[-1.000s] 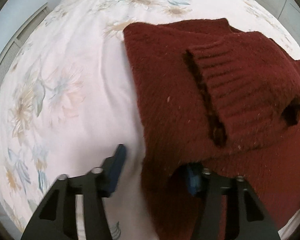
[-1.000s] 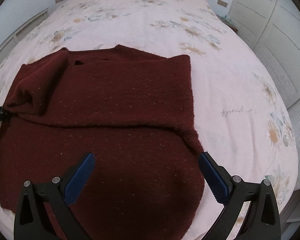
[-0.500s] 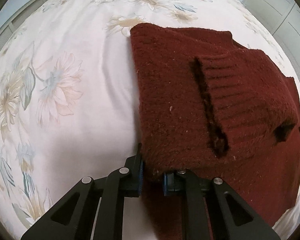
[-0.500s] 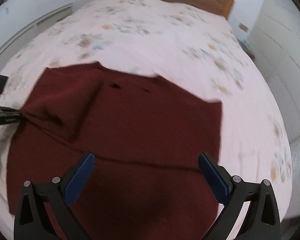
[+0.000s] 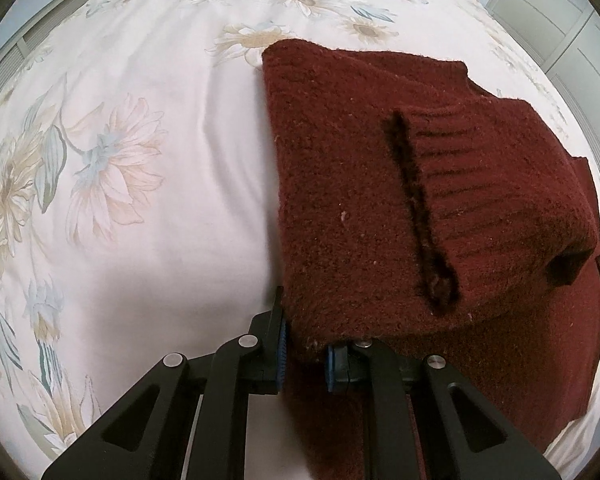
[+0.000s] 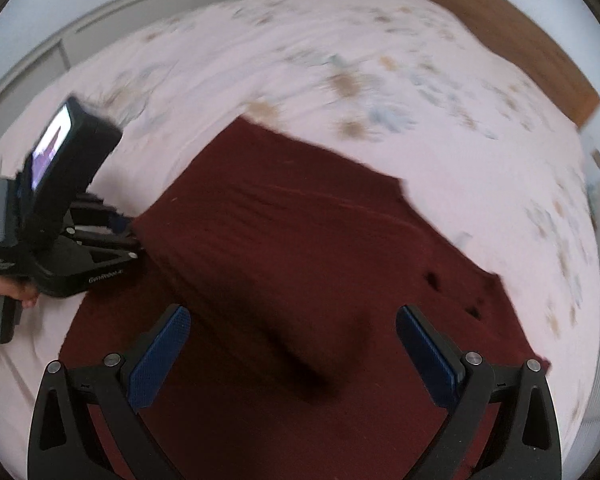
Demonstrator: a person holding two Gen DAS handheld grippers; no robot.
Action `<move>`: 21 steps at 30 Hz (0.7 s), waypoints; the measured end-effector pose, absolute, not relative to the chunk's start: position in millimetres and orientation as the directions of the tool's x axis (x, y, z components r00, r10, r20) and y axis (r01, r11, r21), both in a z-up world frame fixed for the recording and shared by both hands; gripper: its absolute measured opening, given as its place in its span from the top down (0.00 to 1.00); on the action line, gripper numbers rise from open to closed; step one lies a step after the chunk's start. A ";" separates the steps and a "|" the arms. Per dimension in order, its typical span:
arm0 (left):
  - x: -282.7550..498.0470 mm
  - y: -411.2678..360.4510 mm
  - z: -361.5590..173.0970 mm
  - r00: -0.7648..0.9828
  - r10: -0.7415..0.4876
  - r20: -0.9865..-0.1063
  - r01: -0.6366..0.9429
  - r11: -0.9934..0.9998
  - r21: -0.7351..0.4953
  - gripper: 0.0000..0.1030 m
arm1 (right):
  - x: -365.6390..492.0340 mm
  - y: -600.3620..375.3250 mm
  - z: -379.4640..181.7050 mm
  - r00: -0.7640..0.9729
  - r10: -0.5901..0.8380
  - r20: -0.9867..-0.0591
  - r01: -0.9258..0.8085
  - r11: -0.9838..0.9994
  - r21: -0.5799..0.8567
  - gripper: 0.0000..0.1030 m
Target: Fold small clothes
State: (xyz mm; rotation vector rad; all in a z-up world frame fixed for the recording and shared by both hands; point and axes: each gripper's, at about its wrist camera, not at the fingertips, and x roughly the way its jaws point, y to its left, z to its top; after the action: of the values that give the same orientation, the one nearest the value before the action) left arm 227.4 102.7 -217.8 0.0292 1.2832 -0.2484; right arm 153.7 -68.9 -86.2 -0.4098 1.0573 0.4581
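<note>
A dark red knitted sweater [image 5: 360,208] lies on the bed, one sleeve with a ribbed cuff [image 5: 472,184] folded across its body. My left gripper [image 5: 304,356] is shut on the sweater's near left edge, blue pads pinching the knit. In the right wrist view the same sweater [image 6: 300,272] fills the middle, blurred. My right gripper [image 6: 292,344] hangs above it with jaws wide open and nothing between them. The left gripper [image 6: 134,236], held by a hand [image 6: 4,290], shows at the sweater's left edge there.
A pale bedsheet with a flower print [image 5: 112,168] covers the bed [image 6: 380,92]. A wooden headboard [image 6: 500,28] stands at the far end. White cupboard doors [image 5: 560,20] line one side, a low white ledge [image 6: 140,12] the other.
My left gripper closed on the sweater's edge, after standing open a second ago. My right gripper swung across above the sweater and rolled, so the left gripper has come into its view.
</note>
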 end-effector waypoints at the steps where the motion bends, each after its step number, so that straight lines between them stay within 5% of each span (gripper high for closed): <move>1: 227.3 103.3 -217.6 0.260 -0.167 -0.951 0.201 0.973 -0.116 0.88 | 158.5 -58.5 -94.4 0.391 0.163 -0.906 -0.566 0.819 -0.097 0.00; 5: 231.3 100.4 -220.8 0.260 -0.164 -0.952 0.207 0.972 -0.111 0.87 | 172.2 -41.6 -117.0 0.361 0.131 -0.923 -0.583 0.804 -0.114 0.02; 8: 231.9 87.5 -223.5 0.262 -0.148 -0.954 0.218 0.972 -0.091 0.87 | 178.5 -38.8 -127.1 0.336 0.146 -0.930 -0.576 0.813 -0.080 0.15; 10: 233.4 82.7 -224.8 0.260 -0.148 -0.954 0.217 0.972 -0.092 0.87 | 183.0 -40.1 -133.4 0.315 0.144 -0.938 -0.570 0.819 -0.066 0.49; 15: 241.3 78.9 -228.1 0.253 -0.162 -0.954 0.207 0.972 -0.110 0.87 | 184.9 -49.6 -127.9 0.315 0.157 -0.936 -0.555 0.830 -0.047 0.83; 21: 223.1 93.6 -217.2 0.250 -0.163 -0.954 0.205 0.972 -0.112 0.87 | 181.0 -100.3 -86.7 0.398 0.236 -0.886 -0.440 0.897 0.041 0.85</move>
State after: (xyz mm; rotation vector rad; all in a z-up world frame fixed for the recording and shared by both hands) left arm 223.1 93.6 -217.2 0.0380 1.2939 -0.2508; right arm 181.0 -100.3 -86.7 -0.2127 1.0807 0.4317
